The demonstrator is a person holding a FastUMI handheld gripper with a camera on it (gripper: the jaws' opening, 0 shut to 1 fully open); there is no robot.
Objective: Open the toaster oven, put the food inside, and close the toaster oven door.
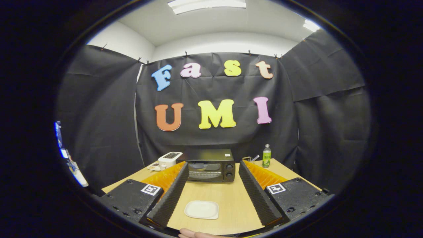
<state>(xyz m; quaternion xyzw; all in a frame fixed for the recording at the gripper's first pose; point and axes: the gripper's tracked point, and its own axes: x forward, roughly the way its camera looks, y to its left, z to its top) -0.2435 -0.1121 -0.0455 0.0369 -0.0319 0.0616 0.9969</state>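
Observation:
A black toaster oven stands at the far end of the wooden table, its glass door shut and two knobs on its right side. A white square plate lies on the table between my fingers, close to me; I cannot make out any food on it. My gripper is open wide, held above the table, with its fingertips framing the oven from a distance. Nothing is between the fingers.
A white toaster sits left of the oven, with small items beside it. A green bottle and a small metal object stand to the oven's right. A fingertip shows at the table's near edge.

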